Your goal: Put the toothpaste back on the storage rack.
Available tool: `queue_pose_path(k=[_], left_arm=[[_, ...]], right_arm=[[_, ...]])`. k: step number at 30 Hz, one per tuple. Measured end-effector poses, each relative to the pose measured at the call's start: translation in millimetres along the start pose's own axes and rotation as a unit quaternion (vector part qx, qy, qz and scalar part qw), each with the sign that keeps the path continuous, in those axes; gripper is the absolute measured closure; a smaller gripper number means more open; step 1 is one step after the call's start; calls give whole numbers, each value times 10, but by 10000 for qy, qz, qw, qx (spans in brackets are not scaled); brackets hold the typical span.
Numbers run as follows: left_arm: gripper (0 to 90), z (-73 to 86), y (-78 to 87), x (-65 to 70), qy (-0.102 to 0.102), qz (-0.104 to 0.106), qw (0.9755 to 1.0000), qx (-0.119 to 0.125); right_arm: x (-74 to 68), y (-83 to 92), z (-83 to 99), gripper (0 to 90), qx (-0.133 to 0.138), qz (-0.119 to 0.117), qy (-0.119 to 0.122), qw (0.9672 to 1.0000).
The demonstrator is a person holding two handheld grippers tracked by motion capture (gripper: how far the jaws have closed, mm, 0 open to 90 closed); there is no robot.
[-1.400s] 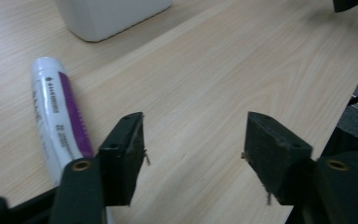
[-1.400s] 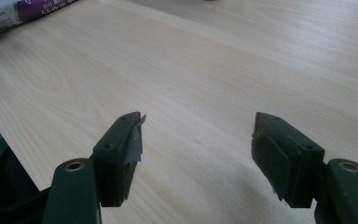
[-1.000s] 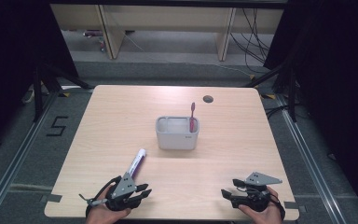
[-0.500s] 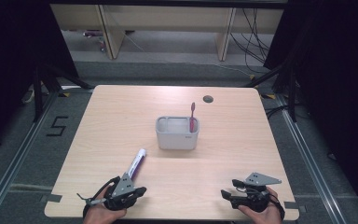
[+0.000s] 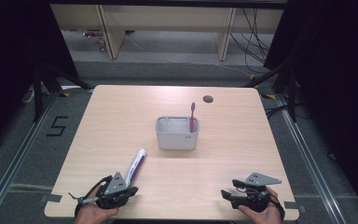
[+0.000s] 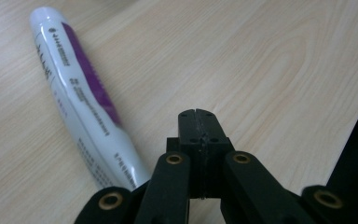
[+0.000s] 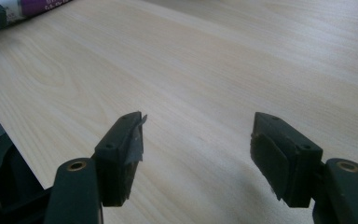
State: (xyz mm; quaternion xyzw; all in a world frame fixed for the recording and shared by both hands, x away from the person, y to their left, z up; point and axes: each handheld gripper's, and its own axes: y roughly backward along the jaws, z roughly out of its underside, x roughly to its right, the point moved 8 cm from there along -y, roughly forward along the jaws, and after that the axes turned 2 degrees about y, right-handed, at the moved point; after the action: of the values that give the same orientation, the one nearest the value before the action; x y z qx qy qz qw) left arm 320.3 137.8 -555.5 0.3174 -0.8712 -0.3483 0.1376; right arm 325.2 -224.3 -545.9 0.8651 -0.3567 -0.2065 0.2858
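Left gripper (image 6: 199,122) pressed together on nothing, just beside toothpaste tube (image 6: 81,100); risks nudging it aside (right gripper (image 7: 196,149) spread apart, idle).

The light wooden table (image 5: 121,116) bears a grey holder (image 5: 177,133) and a toothpaste tube (image 5: 135,164).

A lab-style recording bay. The pale wooden table (image 5: 121,116) stands on grey carpet between black curtains (image 5: 335,70), with a taped "5" (image 5: 56,126) at left. Loose cables (image 5: 254,42) trail by wooden shelving (image 5: 168,18) at the far side.
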Motion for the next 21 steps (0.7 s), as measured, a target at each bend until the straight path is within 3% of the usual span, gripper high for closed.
queue_pose_path(k=[11, 13, 14, 15, 18, 21], left_arm=[[899, 73, 14, -51, -6, -37, 9999, -142], [900, 80, 23, -63, 35, -58, 9999, -122], [899, 92, 36, -93, -40, -95, 9998, -178], [899, 93, 41, -103, -47, -101, 9998, -177], [899, 109, 60, -137, 62, -135, 9998, -118], [899, 140, 92, -202, 123, -196, 9997, -124]], right_arm=[[0, 1, -2, 352, -8, -24, 4, 10000], [-12, -15, 6, 352, -16, 39, -154, 9999], [-14, -13, 10, 352, -30, 38, -168, 9998], [13, -9, 1, 353, 22, 59, 16, 10000], [-13, -14, -2, 353, 26, -9, -115, 9999], [3, -17, -15, 353, 41, 5, 37, 10000]])
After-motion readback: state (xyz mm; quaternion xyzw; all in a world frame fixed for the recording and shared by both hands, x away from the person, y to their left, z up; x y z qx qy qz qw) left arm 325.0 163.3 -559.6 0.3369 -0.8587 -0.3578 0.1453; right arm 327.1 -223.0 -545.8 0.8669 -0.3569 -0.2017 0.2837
